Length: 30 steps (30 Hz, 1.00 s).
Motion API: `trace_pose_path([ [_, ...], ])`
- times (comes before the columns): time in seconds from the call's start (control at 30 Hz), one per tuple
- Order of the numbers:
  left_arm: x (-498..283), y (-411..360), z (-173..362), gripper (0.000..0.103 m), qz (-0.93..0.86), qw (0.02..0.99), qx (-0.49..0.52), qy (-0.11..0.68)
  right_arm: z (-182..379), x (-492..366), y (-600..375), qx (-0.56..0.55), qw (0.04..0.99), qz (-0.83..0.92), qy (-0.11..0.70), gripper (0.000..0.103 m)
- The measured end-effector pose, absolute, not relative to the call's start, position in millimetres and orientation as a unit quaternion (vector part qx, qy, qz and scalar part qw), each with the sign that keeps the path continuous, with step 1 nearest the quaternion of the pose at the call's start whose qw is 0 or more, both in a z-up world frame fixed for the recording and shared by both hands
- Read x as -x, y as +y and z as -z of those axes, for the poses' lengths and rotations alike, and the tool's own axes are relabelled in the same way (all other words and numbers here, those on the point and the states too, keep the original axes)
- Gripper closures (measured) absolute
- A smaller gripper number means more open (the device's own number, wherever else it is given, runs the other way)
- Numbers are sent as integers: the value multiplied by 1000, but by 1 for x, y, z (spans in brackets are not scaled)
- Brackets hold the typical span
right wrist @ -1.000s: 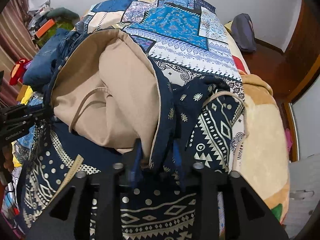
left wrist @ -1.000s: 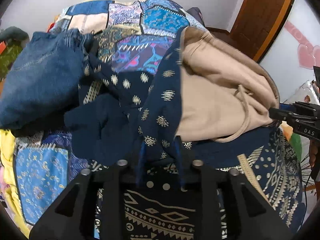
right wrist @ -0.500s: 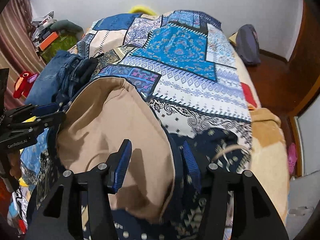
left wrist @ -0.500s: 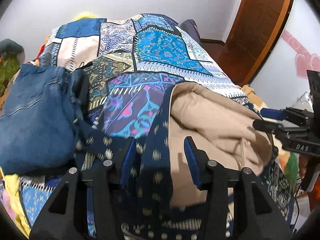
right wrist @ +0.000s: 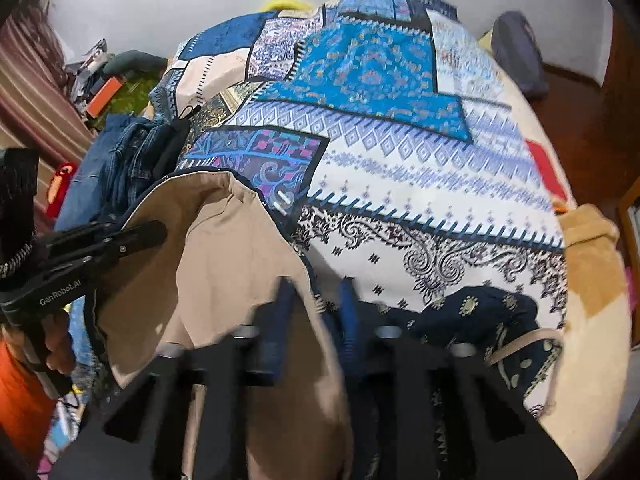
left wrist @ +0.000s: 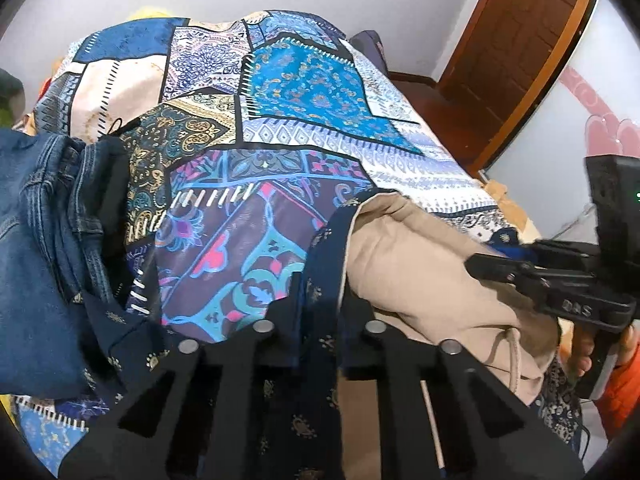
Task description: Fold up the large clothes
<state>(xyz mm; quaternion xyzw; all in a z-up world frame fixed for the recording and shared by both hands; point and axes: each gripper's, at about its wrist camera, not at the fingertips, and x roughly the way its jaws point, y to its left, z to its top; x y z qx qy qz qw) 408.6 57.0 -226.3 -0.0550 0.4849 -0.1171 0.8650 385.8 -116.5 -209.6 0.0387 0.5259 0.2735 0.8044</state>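
Observation:
A large navy garment with gold print and a beige lining (left wrist: pixel 420 280) lies on the patchwork bed, its lining turned up; it also shows in the right wrist view (right wrist: pixel 224 256). My left gripper (left wrist: pixel 320 316) is shut on its navy edge (left wrist: pixel 324 264). My right gripper (right wrist: pixel 316 312) is shut on the opposite edge where beige meets navy. Each gripper shows side-on in the other's view, the right one (left wrist: pixel 540 280) and the left one (right wrist: pixel 100 248).
Folded blue jeans (left wrist: pixel 44 240) lie at the left of the patchwork bedspread (left wrist: pixel 304 92). A wooden door (left wrist: pixel 520 40) stands at the far right. Clutter (right wrist: pixel 104 84) sits by the wall beyond the bed's left side. A tan blanket (right wrist: pixel 592 280) hangs at the bed's right edge.
Both grippers went from shut to open and have shut again on the garment's edges. The garment now lies lower and flatter, showing more bedspread.

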Motion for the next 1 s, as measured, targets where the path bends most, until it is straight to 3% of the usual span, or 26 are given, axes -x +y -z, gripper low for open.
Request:
trace_pose_path([
  [0.47, -309, 53, 146, 96, 163, 885, 57, 432, 125, -296, -137, -19, 838, -312, 447, 97],
  [0.77, -221, 34, 160, 96, 169, 869, -7, 465, 125, -222, -152, 8, 827, -327, 458, 97],
  [1.0, -175, 31, 166, 76, 162, 862, -24, 480, 126, -189, -162, 28, 811, -313, 493, 93],
])
